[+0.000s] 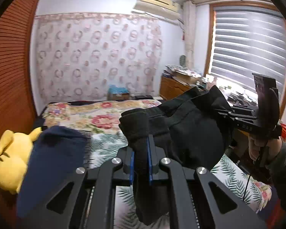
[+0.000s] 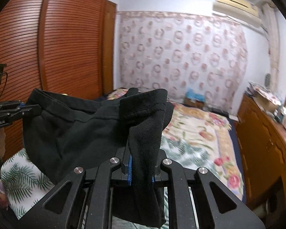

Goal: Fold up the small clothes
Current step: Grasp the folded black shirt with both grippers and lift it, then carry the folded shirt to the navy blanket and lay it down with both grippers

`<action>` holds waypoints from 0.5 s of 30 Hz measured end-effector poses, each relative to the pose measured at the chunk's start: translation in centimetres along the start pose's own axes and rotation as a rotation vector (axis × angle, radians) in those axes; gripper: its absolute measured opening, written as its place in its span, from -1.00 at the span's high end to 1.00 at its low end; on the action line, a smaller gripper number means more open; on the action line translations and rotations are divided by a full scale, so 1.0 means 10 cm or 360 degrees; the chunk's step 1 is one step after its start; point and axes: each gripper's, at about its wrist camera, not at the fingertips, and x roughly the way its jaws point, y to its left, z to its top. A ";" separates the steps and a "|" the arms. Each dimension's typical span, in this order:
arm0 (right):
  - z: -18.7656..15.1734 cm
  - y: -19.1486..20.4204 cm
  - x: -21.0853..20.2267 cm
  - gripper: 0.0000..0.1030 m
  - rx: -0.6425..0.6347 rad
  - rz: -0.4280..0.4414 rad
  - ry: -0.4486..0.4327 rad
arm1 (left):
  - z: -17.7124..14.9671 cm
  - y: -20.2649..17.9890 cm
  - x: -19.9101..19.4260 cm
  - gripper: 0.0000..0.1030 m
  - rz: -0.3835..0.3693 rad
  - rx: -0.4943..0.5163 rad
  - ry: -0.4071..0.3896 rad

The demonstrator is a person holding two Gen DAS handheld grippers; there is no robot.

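Early stage: black garment (image 1: 192, 131) held up in the air over the bed (image 1: 104, 118), left gripper (image 1: 141, 162) and right gripper (image 2: 141, 169) jaws each clamped on an edge, no fold made yet.

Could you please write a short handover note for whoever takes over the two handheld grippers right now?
Left gripper: shut on one end of the small black fleece garment.
Right gripper: shut on its other end.
The garment hangs between both, lifted above the floral bedspread.
A dark navy cloth and yellow plush toy lie at the bed's left.
Done: garment picked up.
Left: lay it flat, fold it; no fold is visible yet.
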 end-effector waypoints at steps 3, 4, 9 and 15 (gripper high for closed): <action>0.20 0.24 0.14 0.79 -0.0078 0.0057 -0.0016 | -0.04 0.25 -0.18 0.86 0.0077 -0.0017 -0.0050; 0.28 0.32 0.19 0.79 -0.0108 0.0076 -0.0021 | -0.07 0.34 -0.24 0.86 0.0099 -0.0027 -0.0067; 0.68 0.74 0.48 0.79 -0.0262 0.0164 -0.0038 | -0.26 0.80 -0.42 0.86 0.0236 -0.0130 -0.0130; 1.05 1.37 1.01 0.79 -0.0433 0.0300 -0.0008 | -0.62 1.34 -0.64 0.86 0.0381 -0.0334 -0.0181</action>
